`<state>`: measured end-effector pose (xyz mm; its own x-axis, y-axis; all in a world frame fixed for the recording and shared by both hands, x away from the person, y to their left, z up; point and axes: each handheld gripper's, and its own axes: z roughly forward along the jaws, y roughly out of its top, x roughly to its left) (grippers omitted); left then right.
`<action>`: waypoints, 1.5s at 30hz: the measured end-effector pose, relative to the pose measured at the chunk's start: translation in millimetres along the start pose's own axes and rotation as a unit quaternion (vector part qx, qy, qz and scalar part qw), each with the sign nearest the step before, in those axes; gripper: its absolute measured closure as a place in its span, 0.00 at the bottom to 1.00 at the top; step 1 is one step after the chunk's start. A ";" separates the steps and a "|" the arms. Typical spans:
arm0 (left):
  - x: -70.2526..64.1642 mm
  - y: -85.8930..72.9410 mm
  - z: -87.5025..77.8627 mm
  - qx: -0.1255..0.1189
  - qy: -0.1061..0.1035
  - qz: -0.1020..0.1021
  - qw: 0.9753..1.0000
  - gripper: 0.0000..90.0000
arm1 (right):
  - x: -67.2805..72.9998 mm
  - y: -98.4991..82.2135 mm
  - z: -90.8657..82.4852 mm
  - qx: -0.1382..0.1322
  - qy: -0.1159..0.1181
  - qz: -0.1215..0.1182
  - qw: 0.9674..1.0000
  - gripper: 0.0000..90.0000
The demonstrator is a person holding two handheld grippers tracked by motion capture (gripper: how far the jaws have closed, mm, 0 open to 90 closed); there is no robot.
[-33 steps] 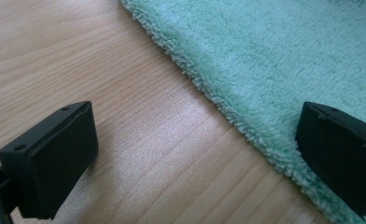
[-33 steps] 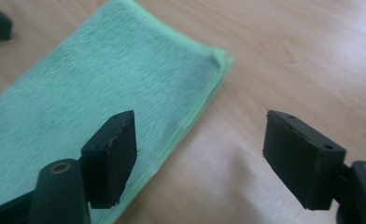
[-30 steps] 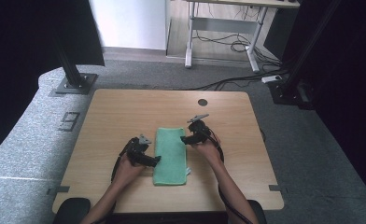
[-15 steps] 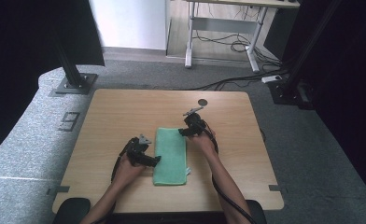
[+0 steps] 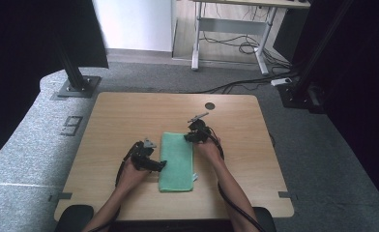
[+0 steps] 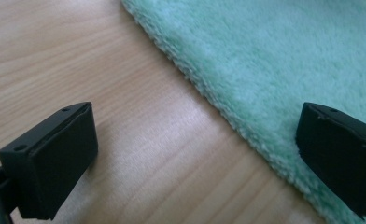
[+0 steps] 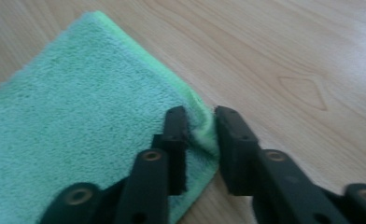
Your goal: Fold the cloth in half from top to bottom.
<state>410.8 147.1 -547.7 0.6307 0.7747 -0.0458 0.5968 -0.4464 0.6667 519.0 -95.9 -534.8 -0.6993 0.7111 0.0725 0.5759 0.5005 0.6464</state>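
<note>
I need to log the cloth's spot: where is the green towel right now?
In the high view the green towel lies flat near the table's front middle, between the left gripper and right gripper, whose jaws pinch its right edge.

A light wooden table with rounded corners (image 5: 129,116) stands on grey carpet. A soft, fluffy green towel, folded into a long rectangle (image 5: 176,162), lies flat on the table, on the side close to the person. Past the towel, near the table's far edge, there is a small dark round spot (image 5: 210,106) in the wood. It is well apart from the towel.
</note>
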 end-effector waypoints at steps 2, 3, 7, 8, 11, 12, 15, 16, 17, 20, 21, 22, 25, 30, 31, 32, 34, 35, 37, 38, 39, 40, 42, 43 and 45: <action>1.7 1.1 0.6 -0.004 0.003 -0.002 1.000 0.00 | 0.1 0.3 0.3 0.001 0.007 0.004 1.000 0.89; 2.5 1.5 0.9 -0.004 0.003 -0.004 1.000 0.00 | -0.1 0.5 0.4 0.002 0.012 0.008 1.000 0.90; 0.7 2.0 2.8 0.004 0.009 0.004 1.000 0.00 | 2.4 1.7 0.5 0.006 0.006 0.006 1.000 0.93; 0.3 2.1 2.8 0.005 0.010 0.005 1.000 0.00 | 4.4 2.4 0.3 0.008 0.001 0.004 1.000 0.93; -0.3 1.7 2.9 0.004 0.013 0.003 1.000 0.00 | 10.9 5.0 -1.1 0.018 -0.018 -0.010 1.000 0.94; -0.4 1.5 2.9 0.004 0.013 0.003 1.000 0.00 | 11.8 5.4 -2.0 0.016 -0.020 -0.015 1.000 0.94; -0.4 1.1 2.9 0.002 0.013 0.003 1.000 0.00 | 12.8 6.3 -8.2 0.005 -0.011 -0.012 1.000 0.94; -0.3 1.1 2.8 0.003 0.013 0.003 1.000 0.00 | 12.7 6.6 -10.9 -0.002 -0.009 -0.015 1.000 0.94; -0.4 1.0 3.0 0.002 0.013 0.003 1.000 0.00 | 13.6 7.1 -14.4 -0.007 -0.005 -0.015 1.000 0.94; -0.5 1.1 2.9 0.002 0.013 0.002 1.000 0.00 | 17.2 9.2 -26.6 -0.024 0.003 -0.019 1.000 0.94; -0.6 1.0 3.0 0.001 0.014 0.002 1.000 0.00 | 18.6 10.0 -31.1 -0.029 0.004 -0.024 0.999 0.94; -0.7 1.0 3.0 0.002 0.014 0.001 1.000 0.00 | 20.3 10.8 -35.7 -0.034 0.007 -0.027 0.999 0.94; -0.6 1.0 2.8 0.002 0.014 0.002 1.000 0.00 | 25.6 12.2 -49.2 -0.046 0.011 -0.037 0.998 0.94; -0.8 1.0 3.0 0.002 0.015 0.000 1.000 0.00 | 35.5 11.1 -68.0 -0.065 0.020 -0.054 0.996 0.94; -0.8 1.0 3.0 0.002 0.015 0.000 1.000 0.00 | 38.3 10.2 -72.6 -0.067 0.022 -0.059 0.996 0.94; -0.8 1.0 3.0 0.002 0.015 0.000 1.000 0.00 | 40.8 9.5 -76.0 -0.071 0.023 -0.061 0.995 0.94; -0.9 1.0 3.0 0.002 0.016 0.000 1.000 0.00 | 45.3 7.6 -82.9 -0.077 0.027 -0.069 0.994 0.94; -0.9 1.0 3.0 0.002 0.016 -0.001 1.000 0.00 | 47.6 6.5 -86.2 -0.080 0.028 -0.074 0.994 0.94; -0.9 1.0 3.0 0.002 0.016 0.000 1.000 0.00 | 52.4 4.0 -92.4 -0.084 0.031 -0.080 0.993 0.94; -0.8 1.0 3.0 0.002 0.016 0.000 1.000 0.00 | 54.7 2.7 -95.4 -0.087 0.033 -0.083 0.992 0.94; -0.8 1.0 3.0 0.002 0.016 0.000 1.000 0.00 | 57.5 1.0 -99.0 -0.090 0.034 -0.086 0.992 0.95; -0.8 1.0 3.0 0.002 0.016 0.000 1.000 0.00 | 59.1 -0.1 -101.0 -0.091 0.036 -0.089 0.991 0.94; -0.8 1.0 3.0 0.002 0.016 -0.001 1.000 0.00 | 64.1 -3.7 -106.2 -0.094 0.040 -0.095 0.990 0.95; -0.8 1.0 2.9 0.002 0.017 0.000 1.000 0.00 | 66.7 -5.7 -108.3 -0.095 0.041 -0.098 0.990 0.94; -0.8 1.0 3.0 0.002 0.017 -0.001 1.000 0.00 | 71.5 -10.9 -112.7 -0.097 0.044 -0.105 0.989 0.94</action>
<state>412.4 144.7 -549.2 0.6124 0.7903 -0.0220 0.5996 -0.4462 0.6643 415.1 -106.2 -451.0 -0.8346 0.5505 -0.0186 0.3276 0.5233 0.7867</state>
